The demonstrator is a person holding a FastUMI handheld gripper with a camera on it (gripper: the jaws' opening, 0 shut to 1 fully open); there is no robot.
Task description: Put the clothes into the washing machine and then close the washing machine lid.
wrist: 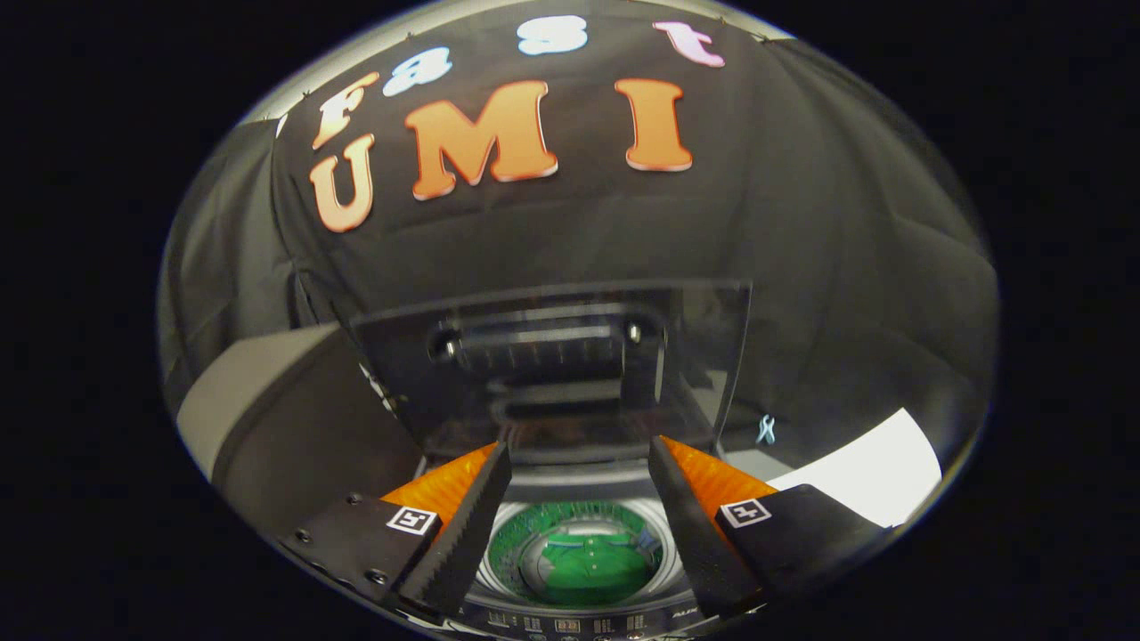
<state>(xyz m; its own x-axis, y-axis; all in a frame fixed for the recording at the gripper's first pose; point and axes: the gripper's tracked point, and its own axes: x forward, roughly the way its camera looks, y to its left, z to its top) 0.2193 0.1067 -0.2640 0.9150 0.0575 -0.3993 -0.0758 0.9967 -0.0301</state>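
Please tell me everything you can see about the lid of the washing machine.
The lid is open, standing nearly upright behind the round drum, in front of the black cloth wall. It looks like a dark, glossy, see-through panel with a darker ribbed handle block in its middle and a round knob at each end of that block. It stands beyond the open fingers of the gripper, which do not touch it. Green clothes lie in the drum below.

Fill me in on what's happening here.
A person holds a gripper over a top-loading washing machine. Its fingers are spread apart with nothing between them. Below and between them lies the drum, with a green garment already at its bottom. The lid stands raised just beyond the fingers, so closing it is not yet done.
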